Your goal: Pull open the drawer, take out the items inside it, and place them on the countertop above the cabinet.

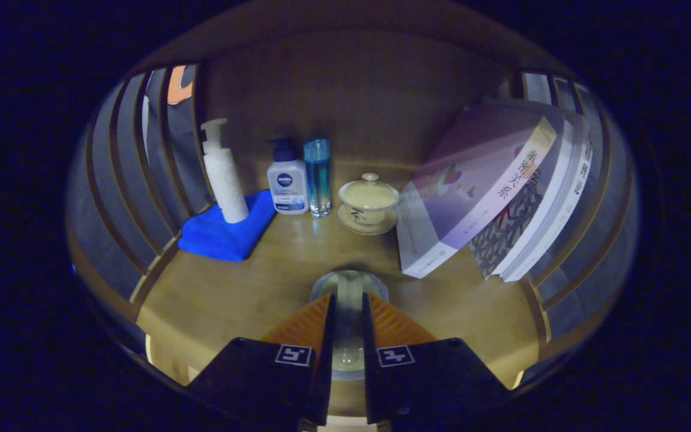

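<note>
Gripper [348,300] nearly closed, a clear glass [348,285] pinched between the fingers above the countertop [225,300].
Beyond it, a lidded teacup [369,203] is seen, flanked by bottles [297,177] on a blue cloth [225,237] and leaning books [489,198].

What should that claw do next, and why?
Probably ease down and open its fingers. The gripper seems shut on a clear glass, held over bare wood of the countertop, short of the lidded teacup and the leaning books, so there looks to be room to set it down.
</note>
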